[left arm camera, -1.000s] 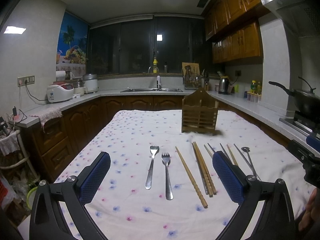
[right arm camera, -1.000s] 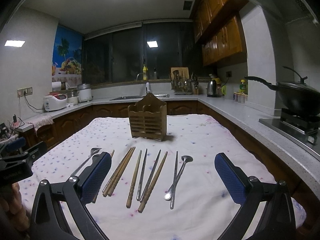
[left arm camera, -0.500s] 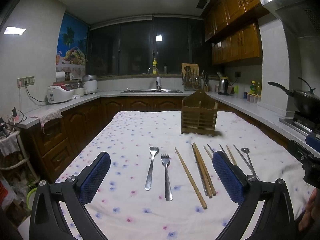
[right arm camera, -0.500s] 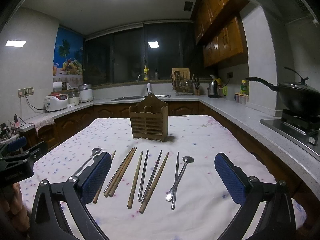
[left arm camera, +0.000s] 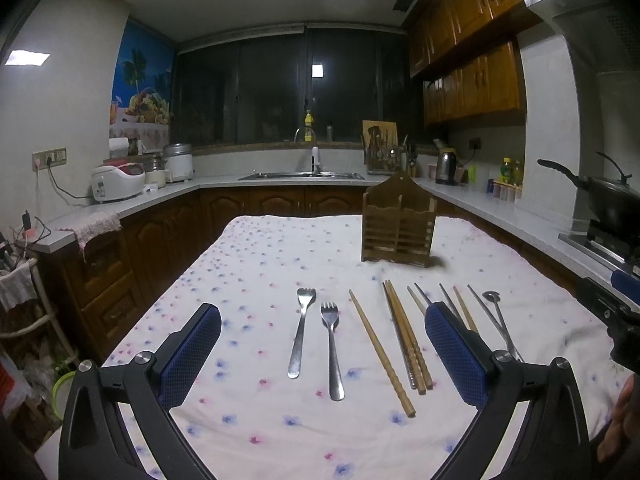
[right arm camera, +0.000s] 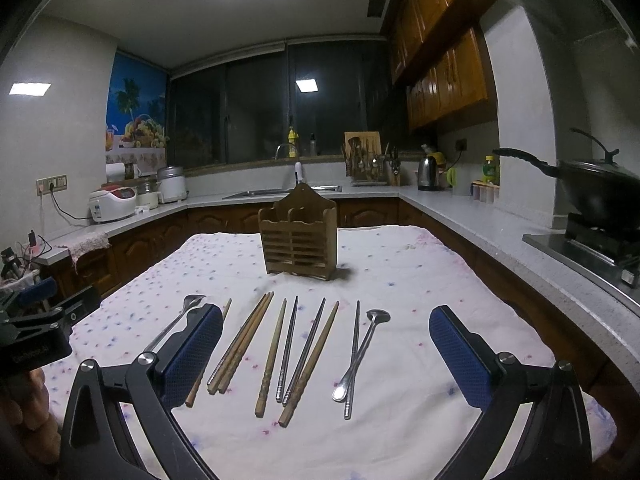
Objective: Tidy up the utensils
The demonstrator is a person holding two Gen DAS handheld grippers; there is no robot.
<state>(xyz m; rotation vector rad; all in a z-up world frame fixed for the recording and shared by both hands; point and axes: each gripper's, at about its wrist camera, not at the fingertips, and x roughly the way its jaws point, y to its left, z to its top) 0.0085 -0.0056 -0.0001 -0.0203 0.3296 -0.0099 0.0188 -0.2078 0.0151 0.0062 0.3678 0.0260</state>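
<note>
Left wrist view, our left gripper [left arm camera: 322,322] gaping wide and holding nothing above two forks [left arm camera: 316,340], right gripper [right arm camera: 326,330] likewise over chopsticks [right arm camera: 276,350], all lying lengthwise toward the wooden holder [right arm camera: 298,242], floral cloth [right arm camera: 420,280] beneath.

Bare cloth [left arm camera: 248,264] lies left of the forks [left arm camera: 316,336]; the wooden holder [right arm camera: 298,240] (upright) blocks the far side.

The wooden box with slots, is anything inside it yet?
Nothing sticks out of the wooden utensil holder; its two top openings look bare. The slatted front hides the bottom. The forks and chopsticks lie on the tablecloth.
</note>
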